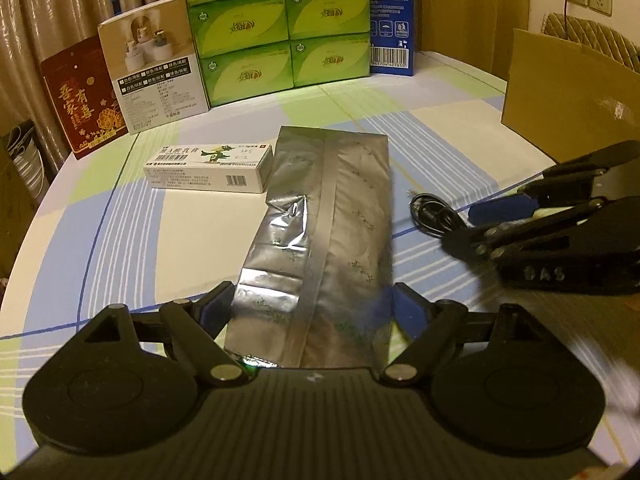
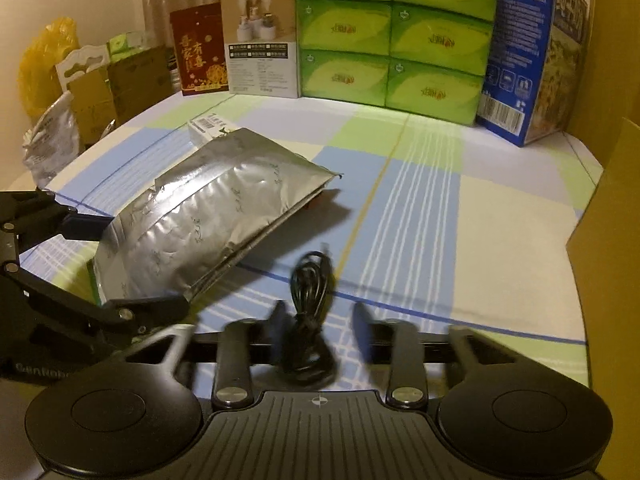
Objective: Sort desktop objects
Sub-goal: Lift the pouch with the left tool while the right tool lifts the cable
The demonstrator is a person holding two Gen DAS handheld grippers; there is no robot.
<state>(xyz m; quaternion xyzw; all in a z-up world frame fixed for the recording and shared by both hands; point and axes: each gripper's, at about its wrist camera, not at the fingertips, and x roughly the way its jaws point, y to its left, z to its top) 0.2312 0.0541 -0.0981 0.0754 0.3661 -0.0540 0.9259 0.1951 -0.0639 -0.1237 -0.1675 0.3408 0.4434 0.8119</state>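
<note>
Now left gripper [image 1: 312, 300] spread astride foil pouch [image 1: 324, 220] end, right gripper [image 2: 320, 320] parted around black cable [image 2: 310, 280] — checked cloth [image 2: 460, 220] beyond bare

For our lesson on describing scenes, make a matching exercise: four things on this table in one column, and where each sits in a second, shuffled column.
Things:
1. silver pouch
2. black cable
3. small white box
4. green tissue packs

Places:
A. stacked at the back of the table
B. between the open fingers of the left gripper
C. lying to the left of the pouch's far end
D. between the open fingers of the right gripper

Pairs: 1-B, 2-D, 3-C, 4-A
</note>
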